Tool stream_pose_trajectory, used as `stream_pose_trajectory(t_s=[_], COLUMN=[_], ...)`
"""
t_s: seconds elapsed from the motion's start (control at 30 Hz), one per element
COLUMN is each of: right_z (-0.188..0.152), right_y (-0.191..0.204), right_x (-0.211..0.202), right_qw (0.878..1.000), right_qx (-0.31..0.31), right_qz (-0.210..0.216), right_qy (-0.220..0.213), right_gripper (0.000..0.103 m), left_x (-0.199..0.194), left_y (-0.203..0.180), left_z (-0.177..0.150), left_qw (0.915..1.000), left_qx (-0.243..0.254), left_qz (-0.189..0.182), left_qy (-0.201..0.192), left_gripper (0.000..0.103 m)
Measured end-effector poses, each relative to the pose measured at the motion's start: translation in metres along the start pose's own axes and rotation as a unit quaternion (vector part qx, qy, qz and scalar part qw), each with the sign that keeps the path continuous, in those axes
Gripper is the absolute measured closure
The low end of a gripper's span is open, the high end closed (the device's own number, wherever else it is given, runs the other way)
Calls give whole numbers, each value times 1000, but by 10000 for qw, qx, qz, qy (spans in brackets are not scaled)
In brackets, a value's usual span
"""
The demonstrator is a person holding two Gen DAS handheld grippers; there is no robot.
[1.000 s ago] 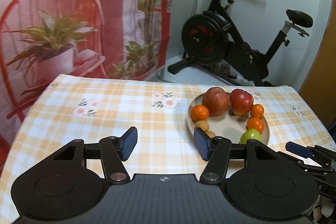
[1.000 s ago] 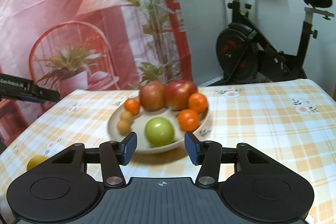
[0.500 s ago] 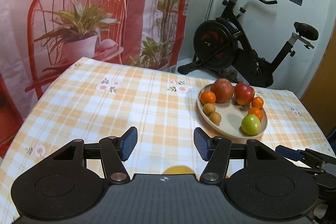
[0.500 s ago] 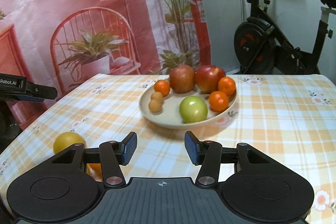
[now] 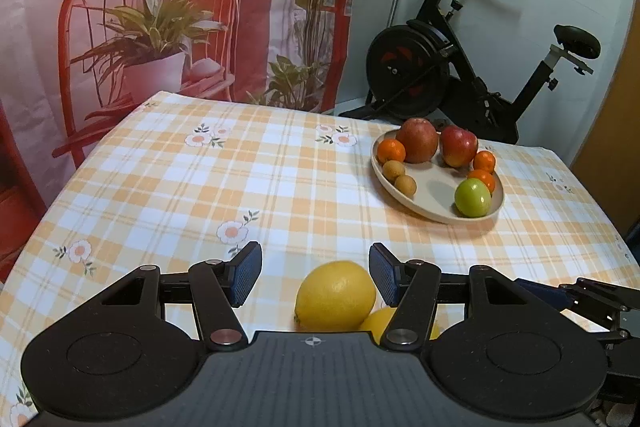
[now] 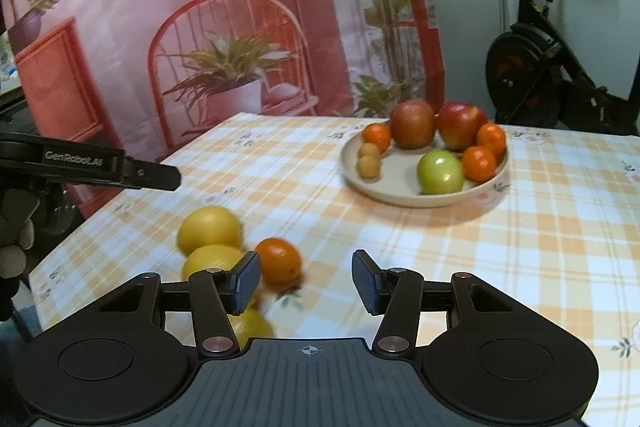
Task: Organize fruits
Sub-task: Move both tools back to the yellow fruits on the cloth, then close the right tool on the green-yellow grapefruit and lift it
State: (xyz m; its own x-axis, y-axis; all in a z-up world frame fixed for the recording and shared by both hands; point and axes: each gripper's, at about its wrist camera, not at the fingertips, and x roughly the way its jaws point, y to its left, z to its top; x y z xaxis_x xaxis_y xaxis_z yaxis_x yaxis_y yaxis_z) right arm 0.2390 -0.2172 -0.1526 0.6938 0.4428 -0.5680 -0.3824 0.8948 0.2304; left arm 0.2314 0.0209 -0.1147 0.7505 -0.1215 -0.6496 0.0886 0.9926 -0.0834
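Behind the worktop (image 5: 160, 187) a printed backdrop (image 5: 160, 7) of a red chair and potted plants is hanging, with an exercise bike (image 5: 460, 67) standing beside it. Covering the worktop is an orange-and-white checked cloth with small flowers. Toward the far right corner a beige plate (image 5: 432, 205) is sitting, carrying two red apples (image 5: 418, 145), a green apple (image 5: 472, 197), three small oranges (image 5: 391, 151) and two little brown fruits (image 5: 405, 185). Near the front edge, loose fruits are lying on the cloth: a large yellow lemon (image 5: 335, 295) with a second yellow fruit (image 5: 380, 323) touching it from the right, and, in the right wrist view, an orange (image 6: 278, 259) just beside the yellow ones and a third yellow fruit (image 6: 252, 327) partly hidden under the tool.

The left tool (image 5: 316, 273) is hanging released above the front edge, its blue pads standing apart, the lemon showing between and below them without either pad pressing on it. The right tool (image 6: 306, 281) is also standing released, nothing between its pads; the orange is showing just past its left pad. This view is slightly blurred. The left tool's finger (image 6: 92, 167) is reaching in from the left edge of that view.
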Motion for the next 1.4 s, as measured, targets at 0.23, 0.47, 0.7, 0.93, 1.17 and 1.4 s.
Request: stream_pose_trajectory(t_s=[0.23, 0.47, 0.7, 0.93, 1.17, 1.4], right_z=[-11, -24, -26, -30, -33, -31], right_y=[22, 42, 41, 37, 33, 24], right_x=[2, 10, 14, 15, 14, 7], right_qw=[9991, 9970, 9968, 9967, 9971, 9988], right_qx=[-220, -464, -445, -410, -391, -235], right_qz=[195, 291, 221, 234, 266, 189], right_qy=[303, 550, 620, 655, 595, 392], right_gripper=[55, 54, 56, 60, 61, 61], left_x=[-6, -11, -13, -11, -10, -10], left_y=[8, 15, 17, 9, 5, 0], left_z=[-10, -21, -27, -32, -35, -34], left_qw=[9999, 9999, 9998, 10000, 9999, 9998], left_qx=[-120, -152, -147, -31, 60, 131], left_qz=[39, 73, 99, 62, 93, -21], left_qy=[0, 24, 17, 43, 132, 173], left_gripper=[41, 40, 40, 39, 37, 36])
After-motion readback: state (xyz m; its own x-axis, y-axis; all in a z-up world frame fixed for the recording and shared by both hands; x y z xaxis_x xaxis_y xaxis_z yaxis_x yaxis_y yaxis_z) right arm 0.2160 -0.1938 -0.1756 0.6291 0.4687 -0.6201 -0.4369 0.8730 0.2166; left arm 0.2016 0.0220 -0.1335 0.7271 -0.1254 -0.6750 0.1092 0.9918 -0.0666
